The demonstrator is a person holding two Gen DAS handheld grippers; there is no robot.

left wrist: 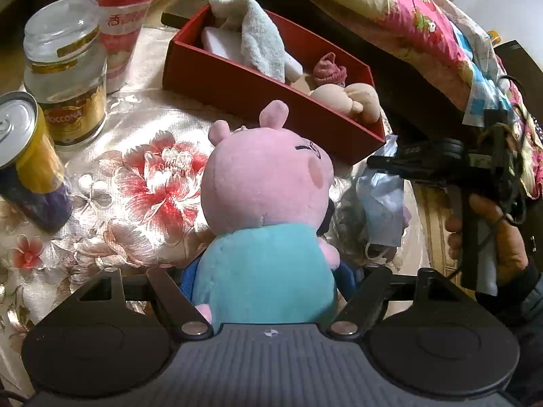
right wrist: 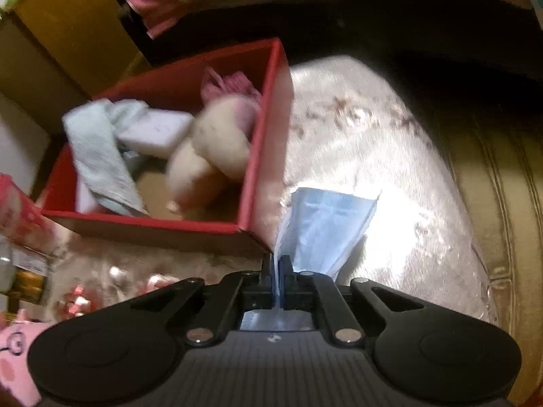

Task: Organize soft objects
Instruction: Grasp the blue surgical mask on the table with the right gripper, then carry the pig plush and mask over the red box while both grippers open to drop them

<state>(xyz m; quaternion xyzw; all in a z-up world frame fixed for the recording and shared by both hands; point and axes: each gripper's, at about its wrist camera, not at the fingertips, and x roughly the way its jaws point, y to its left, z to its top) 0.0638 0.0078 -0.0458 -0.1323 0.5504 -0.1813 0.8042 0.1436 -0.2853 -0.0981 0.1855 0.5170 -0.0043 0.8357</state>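
Observation:
My left gripper (left wrist: 268,271) is shut on a pink pig plush (left wrist: 268,203) in a blue shirt, held upright above the floral tablecloth. A red box (left wrist: 258,91) lies beyond it, holding a pale blue towel (left wrist: 261,34), a white block, a pink cloth and a beige plush (left wrist: 353,101). My right gripper (right wrist: 278,268) is shut on a light blue face mask (right wrist: 325,227), just right of the red box's (right wrist: 264,156) near corner. In the left wrist view the right gripper (left wrist: 383,164) holds the mask (left wrist: 380,210) hanging at the table's right edge.
A glass coffee jar (left wrist: 64,78), a red-lidded cup (left wrist: 122,20) and a yellow can (left wrist: 23,156) stand at the left of the table. A pink floral quilt (left wrist: 424,20) lies at the back right. The table's rounded edge (right wrist: 475,237) drops off on the right.

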